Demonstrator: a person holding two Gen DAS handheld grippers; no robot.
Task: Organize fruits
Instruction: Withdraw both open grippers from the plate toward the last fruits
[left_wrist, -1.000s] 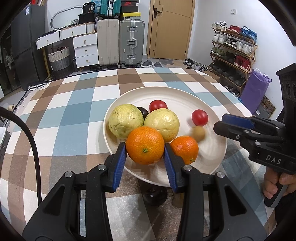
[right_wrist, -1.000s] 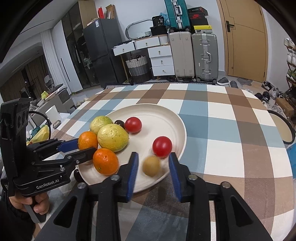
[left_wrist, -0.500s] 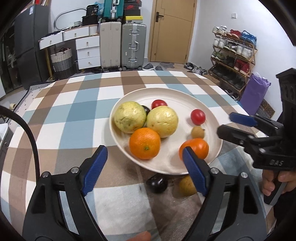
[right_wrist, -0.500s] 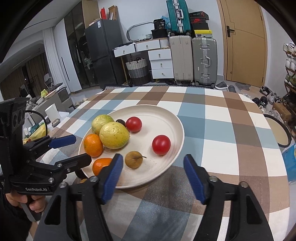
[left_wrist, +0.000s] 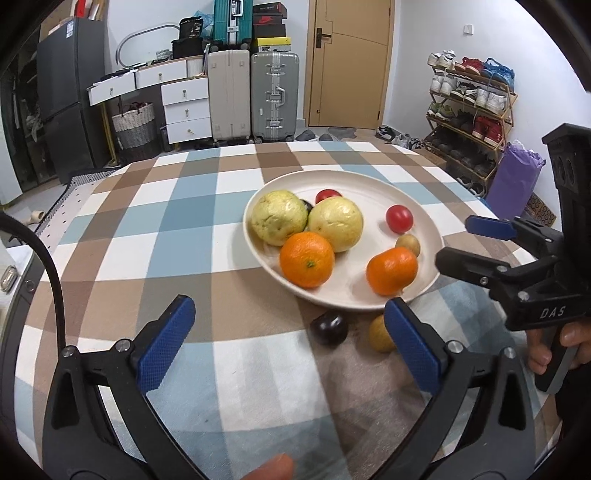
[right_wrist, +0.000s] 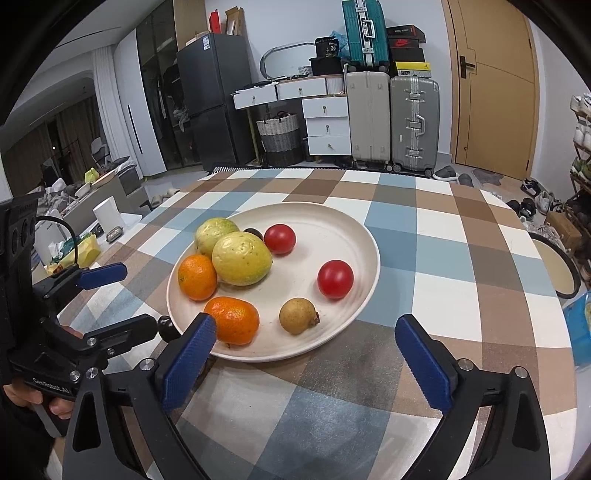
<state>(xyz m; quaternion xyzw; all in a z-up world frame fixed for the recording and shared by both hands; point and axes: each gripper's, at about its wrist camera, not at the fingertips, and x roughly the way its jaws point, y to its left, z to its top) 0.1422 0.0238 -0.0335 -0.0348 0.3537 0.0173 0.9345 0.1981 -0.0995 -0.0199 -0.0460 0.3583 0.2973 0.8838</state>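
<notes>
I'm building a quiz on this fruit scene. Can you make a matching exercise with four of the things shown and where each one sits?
Things:
1. dark plum
2. larger orange
3. small brown fruit
4. wicker basket

Places:
A. on the floor by the white drawers
B. on the plate, touching a yellow-green fruit
C. on the tablecloth, off the plate, near its front rim
D. on the plate, touching no other fruit, in front of a red fruit

Pairs: 1-C, 2-B, 3-D, 4-A
</notes>
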